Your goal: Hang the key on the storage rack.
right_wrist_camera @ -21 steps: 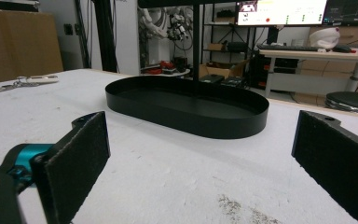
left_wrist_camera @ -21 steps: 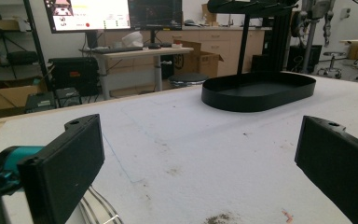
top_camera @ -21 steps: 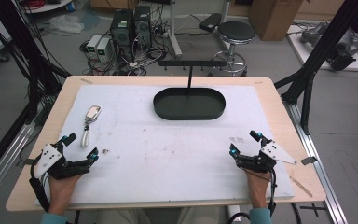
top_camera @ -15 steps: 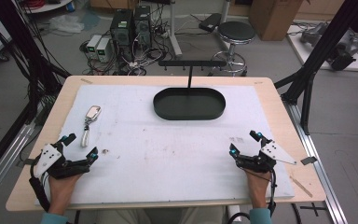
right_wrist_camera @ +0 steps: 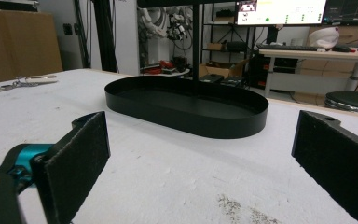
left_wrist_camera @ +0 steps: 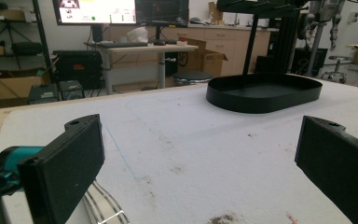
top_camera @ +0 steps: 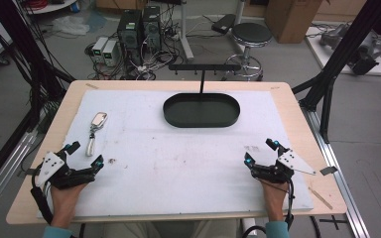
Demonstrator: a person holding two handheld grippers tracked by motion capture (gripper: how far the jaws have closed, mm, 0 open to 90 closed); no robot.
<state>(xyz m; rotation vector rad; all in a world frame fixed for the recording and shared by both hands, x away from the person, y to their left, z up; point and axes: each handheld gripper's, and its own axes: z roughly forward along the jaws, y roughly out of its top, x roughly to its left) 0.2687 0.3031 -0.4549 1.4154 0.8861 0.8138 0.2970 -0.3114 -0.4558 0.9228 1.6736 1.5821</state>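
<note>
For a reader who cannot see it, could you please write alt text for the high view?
A person's hands hold two open grippers, left gripper and right gripper, low over a white mat on a wooden table. An empty black oval tray with a hanger post sits at the far centre, a silver keychain at the left.

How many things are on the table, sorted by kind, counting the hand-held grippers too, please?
Hand-held grippers: 2, the left hand-held gripper and the right hand-held gripper, both open.
Black oval trays with a T-shaped stand: 1, the tray.
Silver keychain-like items: 1, the keychain.
White mats covering the table: 1, the mat.
Total: 5.
</note>
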